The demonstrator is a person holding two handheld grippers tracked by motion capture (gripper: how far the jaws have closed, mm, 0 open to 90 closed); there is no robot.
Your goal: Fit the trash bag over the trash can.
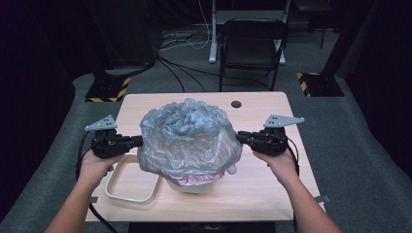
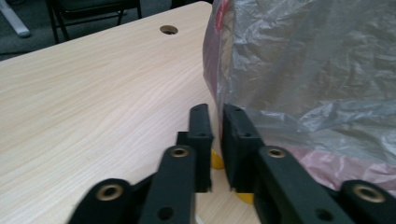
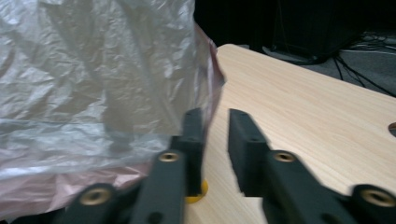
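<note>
High view shows the left gripper (image 1: pixel 137 141) and the right gripper (image 1: pixel 241 137) at the two sides of a grey plastic bag (image 1: pixel 187 136), each one at the edge of the film. In the left gripper view the jaws stand narrow with a small gap, and the bag (image 2: pixel 317 84) lies against the outer side of one jaw; nothing is between them. In the right gripper view the gap is a little wider, also empty, and the bag (image 3: pixel 93 79) is just beside one jaw. So both have let the film go.

The bag is draped over a white container (image 1: pixel 194 184) with a pinkish liner, in the middle of the table (image 1: pixel 272 184). I judge the covering is nearly done; what remains may be to tidy the rim. A white lid (image 1: pixel 130 184) lies near the left hand (image 1: pixel 97 165). Beyond the pale wooden table there is grey carpet, a black chair (image 1: pixel 251 43) and cables.
</note>
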